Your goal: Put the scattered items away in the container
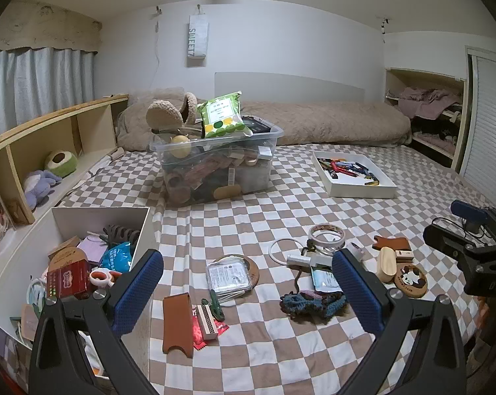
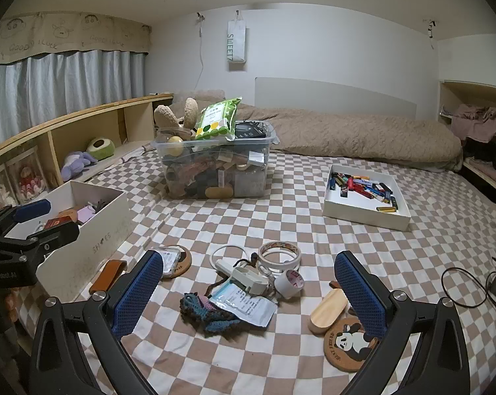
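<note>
Between the right gripper's (image 2: pixel 248 299) spread jaws lie a knitted piece (image 2: pixel 205 312) under a packet (image 2: pixel 248 302), with tape rolls (image 2: pixel 279 254) just beyond, a panda coaster (image 2: pixel 348 342) by the right jaw, the open box (image 2: pixel 93 230) left, and the full bin (image 2: pixel 215 168) far ahead.

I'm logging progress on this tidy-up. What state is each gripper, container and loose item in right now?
left gripper: open, empty
right gripper: open, empty
white box: open, partly filled
clear bin: lidless, heaped above its rim
white tray: holds small colourful items
tape roll: lying flat on the bed
panda coaster: flat on the bed
knitted piece: crumpled, under a packet
</note>
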The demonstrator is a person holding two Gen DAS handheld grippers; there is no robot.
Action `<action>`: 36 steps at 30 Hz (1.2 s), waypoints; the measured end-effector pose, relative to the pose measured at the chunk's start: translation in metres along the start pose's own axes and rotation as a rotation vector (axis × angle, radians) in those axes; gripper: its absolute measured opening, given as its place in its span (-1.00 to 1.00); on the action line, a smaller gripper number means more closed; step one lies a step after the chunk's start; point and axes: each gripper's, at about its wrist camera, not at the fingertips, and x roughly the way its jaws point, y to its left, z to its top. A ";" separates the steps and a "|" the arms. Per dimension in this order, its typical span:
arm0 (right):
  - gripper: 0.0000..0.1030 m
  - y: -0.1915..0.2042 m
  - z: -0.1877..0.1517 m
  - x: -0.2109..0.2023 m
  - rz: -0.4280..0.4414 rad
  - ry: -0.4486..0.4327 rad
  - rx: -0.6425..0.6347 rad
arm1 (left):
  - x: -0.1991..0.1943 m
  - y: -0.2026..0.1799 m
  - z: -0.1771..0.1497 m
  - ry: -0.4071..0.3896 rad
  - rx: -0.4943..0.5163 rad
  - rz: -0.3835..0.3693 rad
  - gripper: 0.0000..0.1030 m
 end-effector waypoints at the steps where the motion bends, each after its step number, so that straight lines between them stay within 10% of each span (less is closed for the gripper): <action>1: 1.00 0.000 0.000 0.000 0.000 0.000 0.000 | 0.000 0.000 0.000 0.000 0.001 0.002 1.00; 36: 1.00 0.002 -0.001 0.002 -0.002 0.011 -0.011 | -0.001 -0.001 0.001 -0.001 0.004 -0.005 1.00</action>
